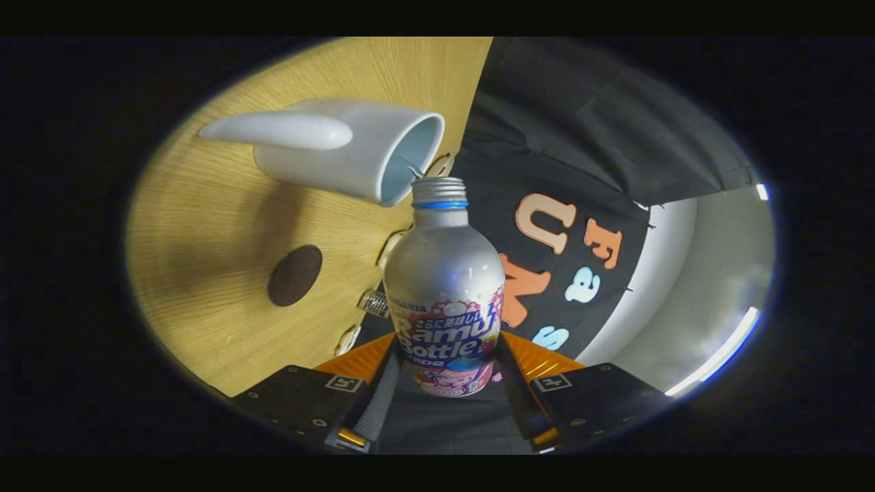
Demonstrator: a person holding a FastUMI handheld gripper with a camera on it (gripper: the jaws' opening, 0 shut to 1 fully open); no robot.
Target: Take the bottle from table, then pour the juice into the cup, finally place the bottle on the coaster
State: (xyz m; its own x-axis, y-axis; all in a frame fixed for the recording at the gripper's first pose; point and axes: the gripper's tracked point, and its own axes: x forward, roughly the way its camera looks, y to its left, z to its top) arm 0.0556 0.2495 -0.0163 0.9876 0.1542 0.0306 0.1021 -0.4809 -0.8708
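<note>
Silver bottle (444,287) sits clamped in the claw (446,383), both fingers pressing its label; it's tipped so the open neck meets the rim of the white cup (342,154) for pouring. Brown coaster (294,275) waits on the wood surface (205,239), left of the bottle.

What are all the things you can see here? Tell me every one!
bottle: one, silver with a pink and blue label and a blue neck ring, cap off, held between the fingers, tipped with its mouth at the cup's rim.
cup: one, white, with a handle, on the table just beyond the bottle's mouth.
coaster: one, dark brown, round, flat on the table beside the bottle, apart from the cup.
table: one, light wood.
cloth wall: one, black, past the table's edge.
gripper: one, both fingers pressed on the bottle's lower sides.
</note>
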